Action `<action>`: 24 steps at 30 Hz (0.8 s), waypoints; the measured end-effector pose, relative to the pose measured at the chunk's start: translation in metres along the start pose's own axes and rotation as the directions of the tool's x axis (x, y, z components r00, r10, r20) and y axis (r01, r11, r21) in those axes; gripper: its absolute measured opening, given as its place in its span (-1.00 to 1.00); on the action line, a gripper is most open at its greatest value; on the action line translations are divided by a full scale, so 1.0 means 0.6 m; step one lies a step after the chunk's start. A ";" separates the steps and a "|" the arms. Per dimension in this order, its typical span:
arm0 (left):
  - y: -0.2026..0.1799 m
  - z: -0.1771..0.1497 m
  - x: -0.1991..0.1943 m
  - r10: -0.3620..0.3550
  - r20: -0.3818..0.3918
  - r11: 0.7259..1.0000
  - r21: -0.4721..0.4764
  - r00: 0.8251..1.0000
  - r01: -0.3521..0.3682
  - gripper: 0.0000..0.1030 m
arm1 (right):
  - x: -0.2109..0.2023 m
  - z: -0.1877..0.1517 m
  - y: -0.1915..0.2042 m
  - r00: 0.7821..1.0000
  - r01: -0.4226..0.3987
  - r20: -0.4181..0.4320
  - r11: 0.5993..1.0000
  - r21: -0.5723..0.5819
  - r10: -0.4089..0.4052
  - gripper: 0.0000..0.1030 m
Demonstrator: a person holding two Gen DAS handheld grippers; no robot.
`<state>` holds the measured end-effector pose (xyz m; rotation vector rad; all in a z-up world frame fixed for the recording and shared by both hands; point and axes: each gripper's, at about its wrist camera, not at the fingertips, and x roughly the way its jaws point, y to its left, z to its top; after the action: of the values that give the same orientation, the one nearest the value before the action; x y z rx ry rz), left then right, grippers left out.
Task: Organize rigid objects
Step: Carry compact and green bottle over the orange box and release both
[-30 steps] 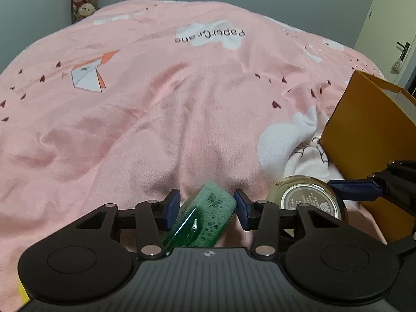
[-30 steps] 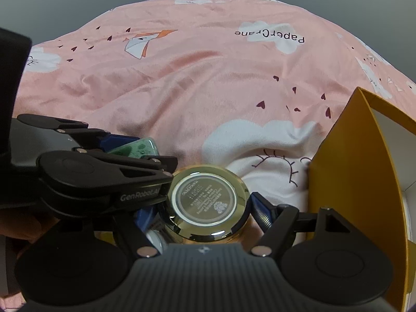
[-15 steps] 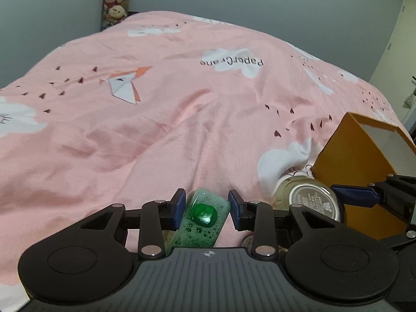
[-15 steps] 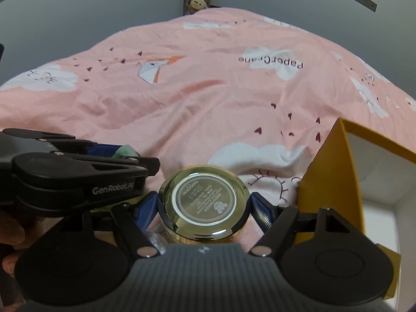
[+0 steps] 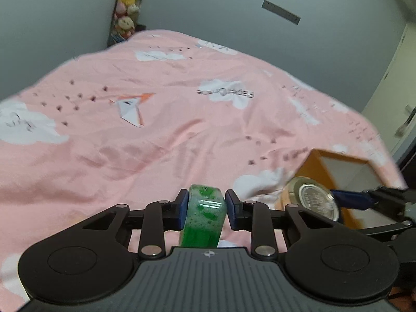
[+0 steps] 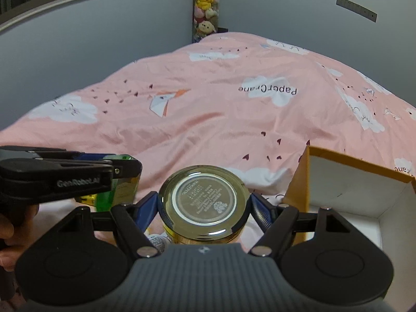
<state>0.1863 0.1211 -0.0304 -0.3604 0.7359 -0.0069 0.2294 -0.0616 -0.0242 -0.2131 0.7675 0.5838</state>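
Observation:
A green, bubbly bottle (image 5: 205, 215) stands between the pads of my left gripper (image 5: 206, 202). The jaws are closing and the pads press its sides, holding it above the bed. In the right wrist view the same bottle (image 6: 106, 197) hangs under the left gripper (image 6: 124, 166) at the left. My right gripper (image 6: 205, 205) is shut on a round gold jar (image 6: 204, 197), its mirrored labelled face turned to the camera. That jar (image 5: 316, 202) also shows at the right of the left wrist view. An open orange box (image 6: 345, 189) with a white inside sits just right of the jar.
A pink duvet (image 6: 221, 119) with clouds and paper cranes covers the bed. Under the grippers lie a small white labelled item (image 6: 156, 241) and something yellow (image 6: 85, 199). A person's hand (image 6: 10, 228) grips the left tool. Plush toys (image 6: 206, 5) hang in the far corner.
Both grippers have risen off the bed with their objects. The left jaws have narrowed on the green bottle, which has rolled more upright. More of the box's inside now shows.

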 end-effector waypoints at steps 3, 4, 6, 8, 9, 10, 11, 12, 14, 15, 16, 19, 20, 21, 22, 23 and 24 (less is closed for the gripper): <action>-0.005 0.004 -0.010 -0.056 -0.005 0.998 -0.029 0.998 0.056 -0.36 | -0.020 0.004 -0.014 1.000 -0.008 0.015 1.000 0.013 0.008 0.45; -0.011 0.005 -0.013 -0.064 -0.002 0.998 -0.026 0.998 0.064 -0.36 | -0.026 0.004 -0.019 1.000 -0.007 0.019 1.000 0.018 0.007 0.45; -0.024 0.006 -0.018 -0.073 0.003 0.997 -0.018 0.997 0.073 -0.36 | -0.040 0.004 -0.033 1.000 -0.002 0.030 1.000 0.029 0.001 0.45; -0.039 0.010 -0.021 -0.095 0.005 0.995 -0.015 0.995 0.095 -0.36 | -0.055 0.003 -0.048 0.999 0.007 0.041 0.999 0.040 -0.008 0.45; -0.047 0.011 -0.023 -0.107 0.006 0.994 -0.014 0.994 0.107 -0.36 | -0.062 0.002 -0.056 0.999 0.013 0.047 0.999 0.044 -0.015 0.45; -0.056 0.013 -0.024 -0.119 0.008 0.993 -0.010 0.993 0.119 -0.36 | -0.069 0.002 -0.065 0.998 0.022 0.051 0.999 0.047 -0.024 0.45; -0.066 0.016 -0.027 -0.129 0.013 0.992 -0.006 0.992 0.129 -0.36 | -0.076 0.001 -0.074 0.998 0.032 0.056 0.998 0.052 -0.035 0.45; -0.075 0.017 -0.030 -0.137 0.021 0.991 0.000 0.990 0.137 -0.36 | -0.083 0.000 -0.084 0.997 0.041 0.059 0.997 0.058 -0.044 0.45; -0.097 0.024 -0.041 -0.155 0.048 0.988 0.022 0.987 0.154 -0.36 | -0.099 -0.003 -0.107 0.996 0.056 0.068 0.995 0.081 -0.062 0.45; -0.109 0.028 -0.046 -0.167 0.059 0.986 0.035 0.984 0.165 -0.36 | -0.107 -0.003 -0.120 0.995 0.061 0.071 0.994 0.096 -0.068 0.45; -0.122 0.033 -0.051 -0.187 0.070 0.982 0.046 0.980 0.185 -0.36 | -0.115 -0.003 -0.133 0.994 0.066 0.074 0.992 0.110 -0.074 0.45; -0.158 0.048 -0.063 -0.269 0.080 0.962 0.079 0.960 0.263 -0.36 | -0.133 -0.004 -0.166 0.992 0.094 0.073 0.986 0.136 -0.105 0.45; -0.171 0.053 -0.065 -0.297 0.076 0.952 0.093 0.952 0.290 -0.36 | -0.138 -0.005 -0.176 0.990 0.111 0.070 0.985 0.136 -0.121 0.45; -0.186 0.056 -0.065 -0.323 0.070 0.943 0.108 0.944 0.315 -0.36 | -0.141 -0.007 -0.184 0.988 0.130 0.065 0.983 0.133 -0.140 0.45; -0.204 0.058 -0.063 -0.345 0.060 0.933 0.127 0.937 0.336 -0.36 | -0.143 -0.010 -0.191 0.986 0.146 0.059 0.981 0.128 -0.155 0.45; -0.219 0.058 -0.058 -0.356 0.050 0.927 0.148 0.933 0.346 -0.36 | -0.144 -0.013 -0.199 0.984 0.162 0.049 0.979 0.126 -0.169 0.45; -0.235 0.056 -0.051 -0.361 0.041 0.921 0.171 0.932 0.349 -0.36 | -0.142 -0.016 -0.208 0.983 0.173 0.037 0.977 0.127 -0.179 0.45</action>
<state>0.2026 0.0034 0.0586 -0.3336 0.5862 -0.3940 0.2459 -0.2033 0.0263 -0.1509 0.7265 0.3707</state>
